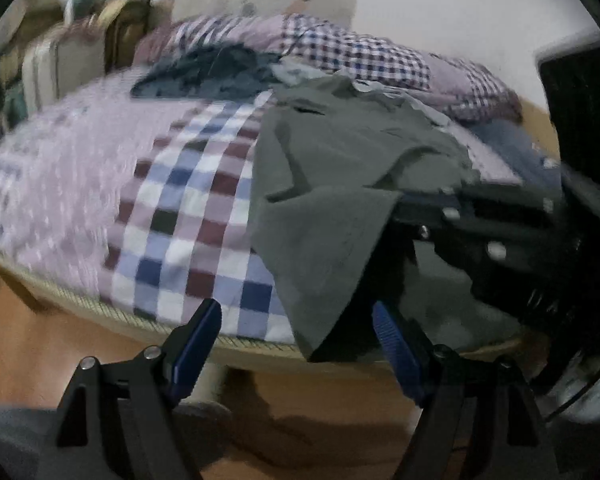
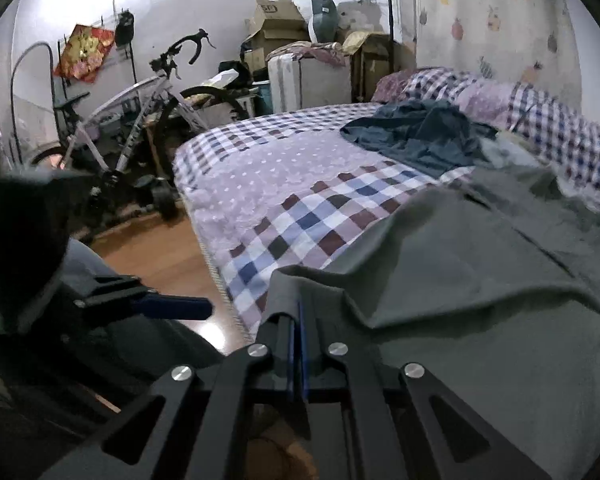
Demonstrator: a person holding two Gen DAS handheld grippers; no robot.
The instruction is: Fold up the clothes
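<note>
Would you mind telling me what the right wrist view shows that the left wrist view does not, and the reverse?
Only the right wrist view shows the bicycle, the cardboard boxes and the right gripper shut on the edge of the grey-green garment. Only the left wrist view shows the left gripper with its fingers spread open, and the garment's corner hanging over the bed edge between them. Both show the grey-green garment, the dark blue garment behind it and the checked bedspread.
</note>
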